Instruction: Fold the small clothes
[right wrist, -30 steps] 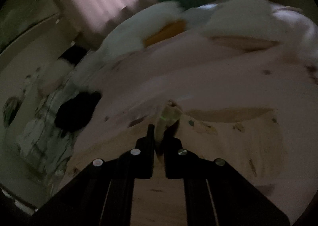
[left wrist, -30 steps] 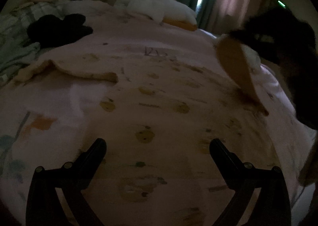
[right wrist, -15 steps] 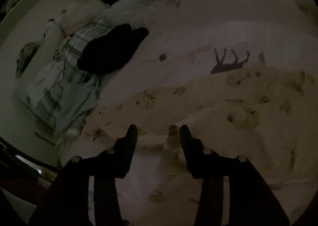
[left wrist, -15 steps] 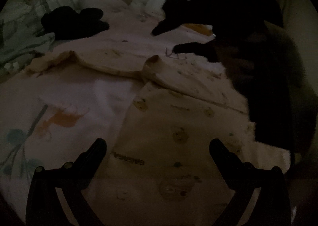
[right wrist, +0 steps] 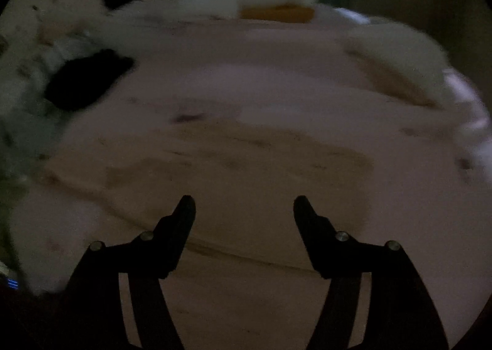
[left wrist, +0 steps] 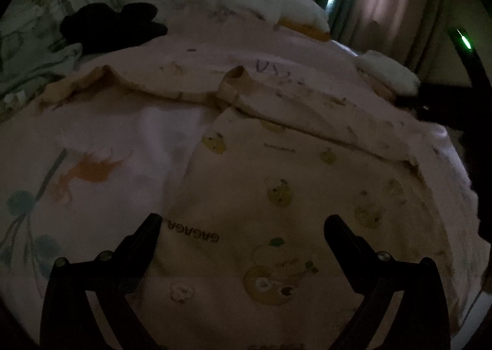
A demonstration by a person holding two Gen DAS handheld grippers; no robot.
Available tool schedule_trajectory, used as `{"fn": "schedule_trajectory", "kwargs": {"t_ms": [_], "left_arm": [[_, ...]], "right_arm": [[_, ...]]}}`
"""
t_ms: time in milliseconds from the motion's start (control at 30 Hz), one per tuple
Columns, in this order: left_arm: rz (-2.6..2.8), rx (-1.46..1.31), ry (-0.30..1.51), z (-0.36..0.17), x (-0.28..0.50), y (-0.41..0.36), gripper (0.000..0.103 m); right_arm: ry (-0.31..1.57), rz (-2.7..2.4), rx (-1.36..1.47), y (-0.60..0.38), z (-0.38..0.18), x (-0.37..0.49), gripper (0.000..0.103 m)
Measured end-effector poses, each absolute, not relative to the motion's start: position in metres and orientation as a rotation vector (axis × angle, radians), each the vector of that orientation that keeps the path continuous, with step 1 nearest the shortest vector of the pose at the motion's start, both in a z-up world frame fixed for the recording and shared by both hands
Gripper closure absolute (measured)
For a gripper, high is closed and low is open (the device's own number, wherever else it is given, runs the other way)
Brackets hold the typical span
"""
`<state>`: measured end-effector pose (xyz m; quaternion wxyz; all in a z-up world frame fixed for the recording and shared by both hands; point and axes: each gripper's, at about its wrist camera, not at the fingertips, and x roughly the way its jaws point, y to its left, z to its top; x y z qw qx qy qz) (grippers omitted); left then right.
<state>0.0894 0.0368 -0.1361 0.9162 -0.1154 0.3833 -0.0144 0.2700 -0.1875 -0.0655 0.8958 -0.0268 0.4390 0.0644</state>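
Observation:
A small cream garment (left wrist: 292, 184) printed with bears and the word GAGAGA lies flat on the pink bedsheet (left wrist: 101, 141). One sleeve is folded across its top edge; the other sleeve (left wrist: 101, 79) stretches to the left. My left gripper (left wrist: 243, 227) is open and empty, low over the garment's near part. In the blurred right wrist view the garment (right wrist: 230, 159) lies ahead as a pale patch. My right gripper (right wrist: 244, 205) is open and empty above its near edge. The right tool's dark body (left wrist: 473, 94) shows at the far right of the left wrist view.
A black garment (left wrist: 113, 24) and a pile of plaid and pale clothes (left wrist: 33, 51) lie at the left. White pillows with an orange one (left wrist: 276, 8) sit at the bed's far end before curtains. A white folded item (right wrist: 399, 57) lies at the right.
My right gripper carried the sleeve across the garment, opened and let it go, then pulled back to the right. My left gripper stayed open over the garment.

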Motion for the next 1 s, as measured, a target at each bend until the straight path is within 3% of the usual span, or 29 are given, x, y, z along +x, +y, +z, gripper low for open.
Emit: {"fn": "schedule_trajectory", "kwargs": {"t_ms": [233, 300, 367, 467, 633, 1000], "left_arm": [[0.006, -0.177, 0.802, -0.141, 0.091, 0.028, 0.0], [0.013, -0.168, 0.804, -0.142, 0.091, 0.026, 0.0], [0.013, -0.167, 0.802, -0.142, 0.091, 0.027, 0.0], [0.013, -0.177, 0.802, -0.143, 0.091, 0.028, 0.0], [0.027, -0.159, 0.815, -0.145, 0.094, 0.023, 0.0], [-0.013, -0.223, 0.793, -0.14, 0.092, 0.032, 0.0]], "right_arm": [[0.994, 0.033, -0.198, -0.242, -0.113, 0.249, 0.037], [1.0, -0.027, -0.244, -0.247, -0.128, 0.252, 0.041], [1.014, -0.11, -0.22, -0.264, -0.144, 0.26, 0.058], [0.98, -0.116, -0.042, -0.292, -0.151, 0.267, 0.063], [0.923, -0.081, 0.08, -0.305, -0.159, 0.265, 0.06], [0.922, -0.094, 0.038, -0.297, -0.158, 0.26, 0.059]]}}
